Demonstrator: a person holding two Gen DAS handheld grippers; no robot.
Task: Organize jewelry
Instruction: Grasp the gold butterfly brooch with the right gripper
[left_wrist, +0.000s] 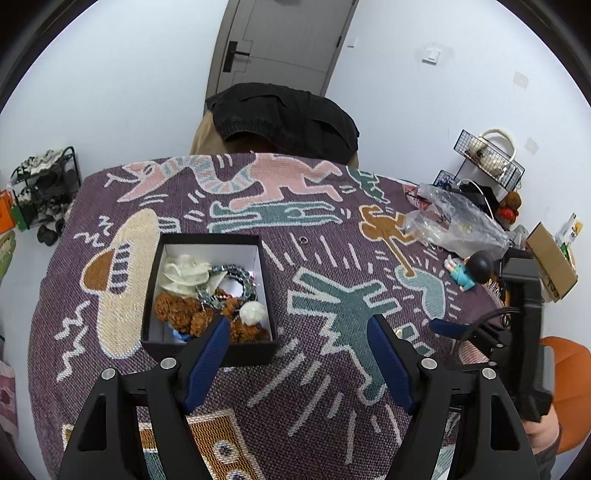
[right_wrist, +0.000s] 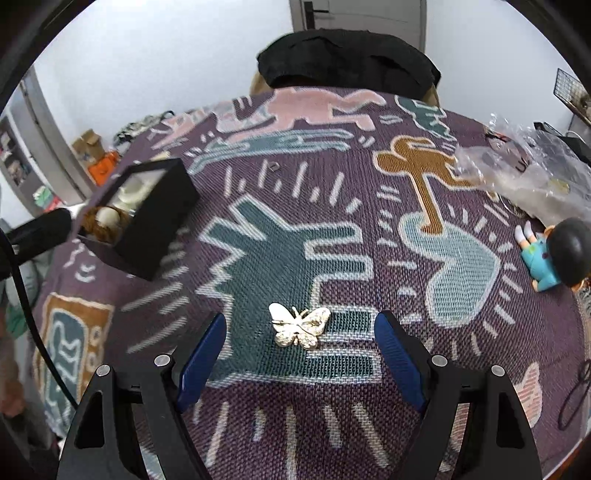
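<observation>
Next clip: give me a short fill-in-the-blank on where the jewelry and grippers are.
The butterfly brooch lies on the ____, between the right gripper's fingers.
Both grippers' jaws are ____.
The chain bracelet lies inside the black ____.
The left gripper holds ____.

Missing: cloth; open; box; nothing

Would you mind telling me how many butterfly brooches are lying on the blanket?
1. The butterfly brooch lies on the blanket, between the open right tool fingers. Others may be hidden in the black box.
</observation>
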